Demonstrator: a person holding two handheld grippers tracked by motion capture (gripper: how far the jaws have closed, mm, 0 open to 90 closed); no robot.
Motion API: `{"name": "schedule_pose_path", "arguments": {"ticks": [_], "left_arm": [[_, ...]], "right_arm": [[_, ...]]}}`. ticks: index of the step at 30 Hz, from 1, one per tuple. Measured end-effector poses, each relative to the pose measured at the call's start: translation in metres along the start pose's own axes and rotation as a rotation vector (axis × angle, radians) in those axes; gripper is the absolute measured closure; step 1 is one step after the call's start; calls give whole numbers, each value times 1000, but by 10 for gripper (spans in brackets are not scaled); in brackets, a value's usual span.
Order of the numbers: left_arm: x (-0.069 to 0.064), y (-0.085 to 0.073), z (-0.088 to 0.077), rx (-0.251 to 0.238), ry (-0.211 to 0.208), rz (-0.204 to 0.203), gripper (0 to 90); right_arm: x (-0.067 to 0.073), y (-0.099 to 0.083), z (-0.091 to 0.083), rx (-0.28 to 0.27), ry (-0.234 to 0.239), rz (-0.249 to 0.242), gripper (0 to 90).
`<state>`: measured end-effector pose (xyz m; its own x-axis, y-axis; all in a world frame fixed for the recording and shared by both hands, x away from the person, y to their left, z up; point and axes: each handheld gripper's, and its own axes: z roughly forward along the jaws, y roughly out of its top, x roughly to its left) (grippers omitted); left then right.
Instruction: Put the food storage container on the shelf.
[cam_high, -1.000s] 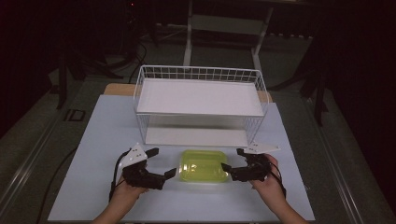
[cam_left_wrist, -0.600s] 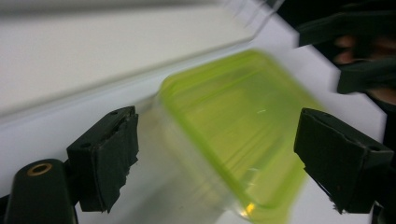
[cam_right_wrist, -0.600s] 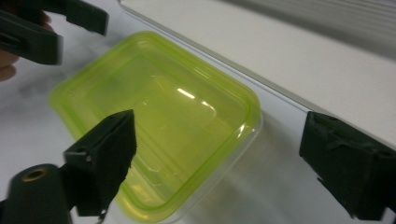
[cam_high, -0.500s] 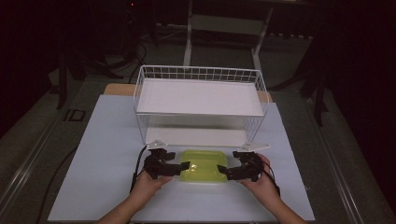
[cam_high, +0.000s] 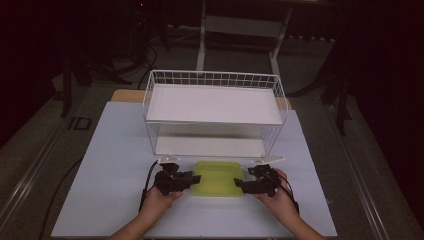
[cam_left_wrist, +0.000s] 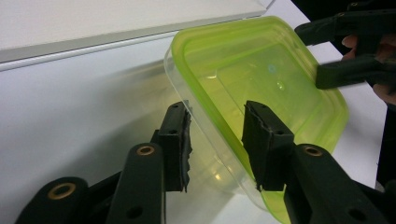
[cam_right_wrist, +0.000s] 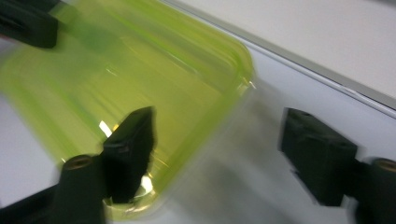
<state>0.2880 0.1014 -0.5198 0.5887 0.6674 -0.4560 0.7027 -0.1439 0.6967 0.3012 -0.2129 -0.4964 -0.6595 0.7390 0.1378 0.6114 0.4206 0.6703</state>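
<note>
L gripper (cam_left_wrist: 215, 140) jaws just closing, straddle green-lidded box (cam_high: 218, 178) rim, pads not pressing | R gripper (cam_right_wrist: 224, 154) wide, just narrowing, astride opp. edge; no grip

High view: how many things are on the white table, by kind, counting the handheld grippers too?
Clear plastic container with a lime-green lid: 1
White wire two-tier shelf rack: 1
Black handheld grippers: 2, left gripper and right gripper
Total: 4
</note>
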Motion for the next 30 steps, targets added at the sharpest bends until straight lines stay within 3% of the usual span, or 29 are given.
{"name": "schedule_pose_path", "arguments": {"ticks": [2, 12, 17, 30], "left_arm": [[-2, -1, -2, 4, -3, 5, 648], [-13, -7, -9, 8, 3, 40, 700], [-17, -9, -10, 7, 16, 44, 713], [-22, -13, -14, 11, 25, 44, 761]], "right_arm": [[-2, -2, -2, 5, 22, 33, 287], [8, -6, -11, -3, 53, 21, 467], [19, -7, -14, -4, 33, -2, 589], [27, -10, -23, 28, 29, 55, 692]]}}
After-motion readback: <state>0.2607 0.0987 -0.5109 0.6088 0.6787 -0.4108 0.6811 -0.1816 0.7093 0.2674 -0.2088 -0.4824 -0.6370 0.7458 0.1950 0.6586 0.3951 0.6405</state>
